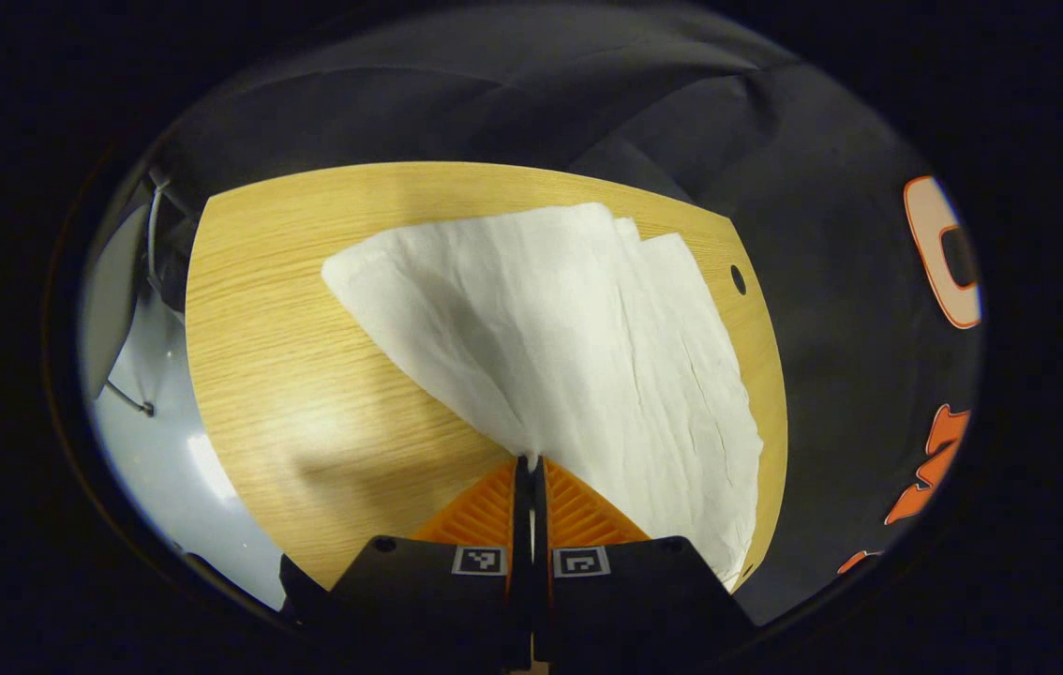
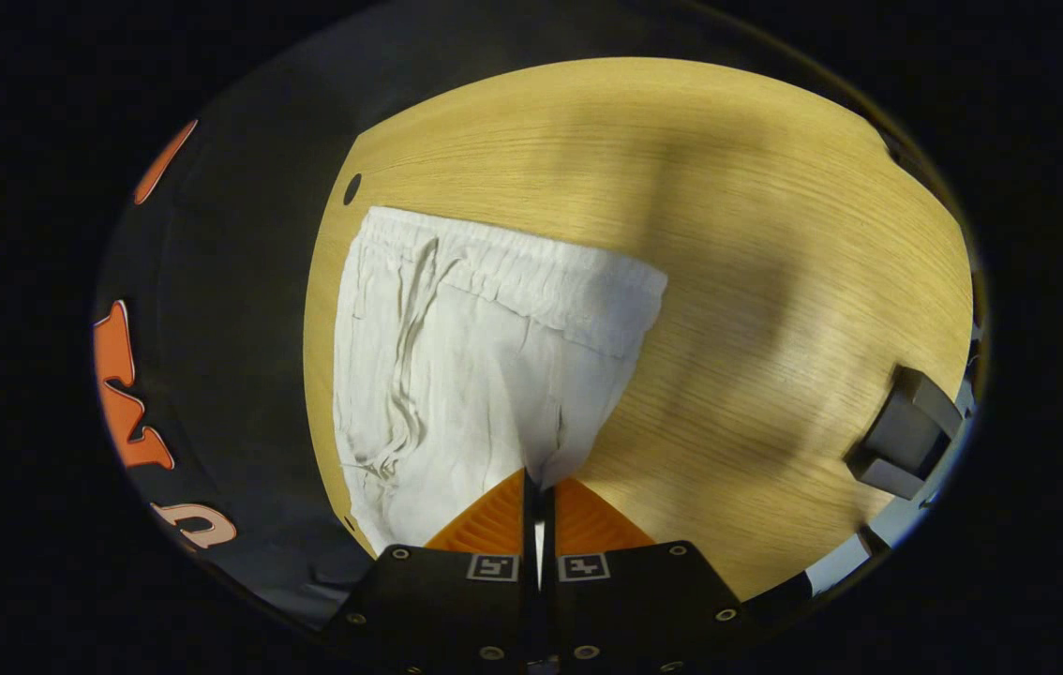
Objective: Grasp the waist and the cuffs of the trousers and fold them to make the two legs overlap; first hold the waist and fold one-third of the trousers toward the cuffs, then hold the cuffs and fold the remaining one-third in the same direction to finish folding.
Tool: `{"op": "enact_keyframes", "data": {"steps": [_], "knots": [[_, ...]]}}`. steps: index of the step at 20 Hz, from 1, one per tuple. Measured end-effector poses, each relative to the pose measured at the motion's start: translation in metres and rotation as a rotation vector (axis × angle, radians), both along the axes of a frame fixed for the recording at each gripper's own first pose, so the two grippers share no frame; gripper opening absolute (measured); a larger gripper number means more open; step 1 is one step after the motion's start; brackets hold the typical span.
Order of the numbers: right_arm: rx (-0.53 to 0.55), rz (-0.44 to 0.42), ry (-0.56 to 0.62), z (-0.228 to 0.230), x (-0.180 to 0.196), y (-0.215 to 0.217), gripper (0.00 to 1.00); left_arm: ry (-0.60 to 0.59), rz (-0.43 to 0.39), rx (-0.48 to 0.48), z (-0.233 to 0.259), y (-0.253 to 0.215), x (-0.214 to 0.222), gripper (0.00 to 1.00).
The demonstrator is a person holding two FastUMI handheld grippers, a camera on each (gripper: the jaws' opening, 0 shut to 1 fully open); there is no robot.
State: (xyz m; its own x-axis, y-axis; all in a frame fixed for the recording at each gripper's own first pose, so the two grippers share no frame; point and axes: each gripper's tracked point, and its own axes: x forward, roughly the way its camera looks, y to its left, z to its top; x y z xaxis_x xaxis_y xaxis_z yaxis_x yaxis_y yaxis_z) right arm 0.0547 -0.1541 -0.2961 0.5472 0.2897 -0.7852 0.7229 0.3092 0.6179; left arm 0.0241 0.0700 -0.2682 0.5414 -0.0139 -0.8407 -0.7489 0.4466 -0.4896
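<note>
Both my claws, left (image 1: 530,461) and right (image 2: 533,480), pinch white trousers (image 1: 578,347) closed, lifting cloth off the wooden table (image 1: 306,375).

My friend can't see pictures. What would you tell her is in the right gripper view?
The right gripper is pinched shut on white crinkly cloth trousers, whose elastic waistband with drawstring lies farthest away. They rest on a light wooden table.

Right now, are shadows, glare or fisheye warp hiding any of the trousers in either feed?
Left gripper view: the table edge bows from fisheye, a soft shadow lies left of the left claw, and the trousers are evenly lit and sharp. Right gripper view: a broad shadow crosses the table and dims the waistband corner; the right claw pinches cloth.
</note>
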Motion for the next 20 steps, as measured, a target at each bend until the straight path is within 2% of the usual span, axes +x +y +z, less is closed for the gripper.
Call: {"op": "enact_keyframes", "data": {"steps": [1, 5, 9, 13, 20], "knots": [[0.011, -0.005, -0.014, 0.01, 0.003, 0.0, 0.01, -0.015, -0.007, 0.002, 0.012, 0.005, -0.004, 0.05], [0.033, 0.008, -0.075, 0.045, 0.03, 0.004, 0.01, -0.059, -0.048, 0.052, 0.052, 0.012, 0.03, 0.05], [0.01, 0.054, -0.101, 0.067, 0.066, 0.001, 0.01, -0.106, -0.121, 0.116, 0.084, 0.008, 0.079, 0.04], [0.031, 0.043, -0.148, 0.094, 0.114, 0.004, 0.0, -0.126, -0.173, 0.142, 0.101, 0.001, 0.141, 0.04], [0.037, 0.023, -0.152, 0.103, 0.197, 0.006, 0.01, -0.137, -0.273, 0.194, 0.105, -0.009, 0.23, 0.04]]}}
